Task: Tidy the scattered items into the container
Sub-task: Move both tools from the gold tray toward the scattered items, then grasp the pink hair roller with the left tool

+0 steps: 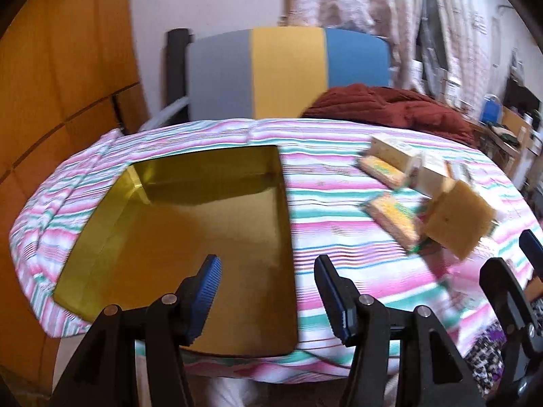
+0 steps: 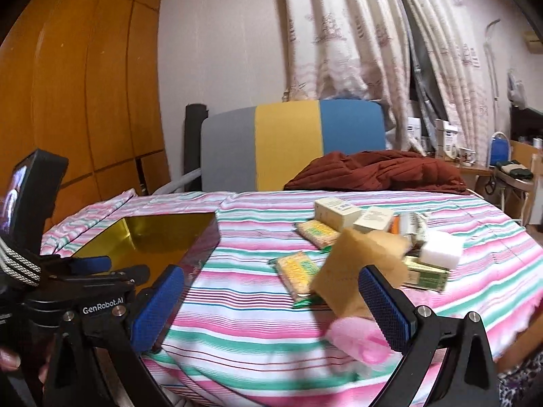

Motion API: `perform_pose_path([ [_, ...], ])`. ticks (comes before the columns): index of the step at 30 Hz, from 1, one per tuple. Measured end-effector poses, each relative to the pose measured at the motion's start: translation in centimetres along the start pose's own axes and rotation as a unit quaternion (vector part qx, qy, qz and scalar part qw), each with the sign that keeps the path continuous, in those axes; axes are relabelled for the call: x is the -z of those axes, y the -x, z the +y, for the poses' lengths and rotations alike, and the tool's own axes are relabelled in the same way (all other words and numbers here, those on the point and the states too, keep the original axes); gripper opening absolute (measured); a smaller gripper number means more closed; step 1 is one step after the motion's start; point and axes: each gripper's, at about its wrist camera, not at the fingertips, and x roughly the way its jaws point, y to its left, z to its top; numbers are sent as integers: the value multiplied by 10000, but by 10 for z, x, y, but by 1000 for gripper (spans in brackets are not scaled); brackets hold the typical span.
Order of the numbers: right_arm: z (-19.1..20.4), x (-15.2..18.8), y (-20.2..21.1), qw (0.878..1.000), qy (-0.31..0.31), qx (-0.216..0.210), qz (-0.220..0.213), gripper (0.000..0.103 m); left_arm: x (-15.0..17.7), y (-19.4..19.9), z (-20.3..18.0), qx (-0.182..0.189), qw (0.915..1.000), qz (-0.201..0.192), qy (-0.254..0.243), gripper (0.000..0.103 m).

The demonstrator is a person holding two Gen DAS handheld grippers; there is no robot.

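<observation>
A gold rectangular tin (image 1: 190, 224) sits open on the striped cloth at the left; it also shows in the right wrist view (image 2: 159, 237). My left gripper (image 1: 268, 291) is open and empty over the tin's near right corner. My right gripper (image 2: 271, 302) is open, low over the cloth; a tan sponge-like block (image 2: 359, 271) is blurred and tilted by its right finger, also visible in the left wrist view (image 1: 458, 217). Behind lie cracker packets (image 2: 298, 271), small white boxes (image 2: 336, 212) and a white block (image 2: 441, 249).
The round table with striped cloth (image 2: 258, 335) drops off at the near edge. A pink item (image 2: 359, 339) lies near my right finger. A chair (image 2: 288, 142) and red-brown cloth (image 2: 376, 169) stand behind. A wooden wardrobe (image 2: 78, 84) is at the left.
</observation>
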Motion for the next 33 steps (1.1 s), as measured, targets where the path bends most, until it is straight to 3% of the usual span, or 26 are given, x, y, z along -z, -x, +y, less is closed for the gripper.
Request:
perform_pose_path([
  [9, -53, 23, 9, 9960, -544, 609, 355, 103, 2, -24, -56, 746, 9943, 345, -685, 58],
  [13, -76, 30, 4, 9926, -983, 511, 507, 102, 0, -31, -69, 1099, 9905, 490, -671, 58],
  [18, -85, 35, 5, 9915, -1083, 519, 497, 83, -2, -34, -79, 1393, 9868, 572, -599, 58],
  [24, -117, 39, 23, 9779, -1565, 1377, 148, 84, 2, -9, -91, 2009, 9768, 257, -692, 58],
  [26, -130, 41, 21, 9731, -1662, 1575, 267, 87, 4, -2, -98, 2246, 9711, 163, -791, 58],
  [33, -153, 51, 4, 9684, -1725, 1616, 795, 87, 11, 1, -134, 2378, 9623, 146, -1310, 58],
])
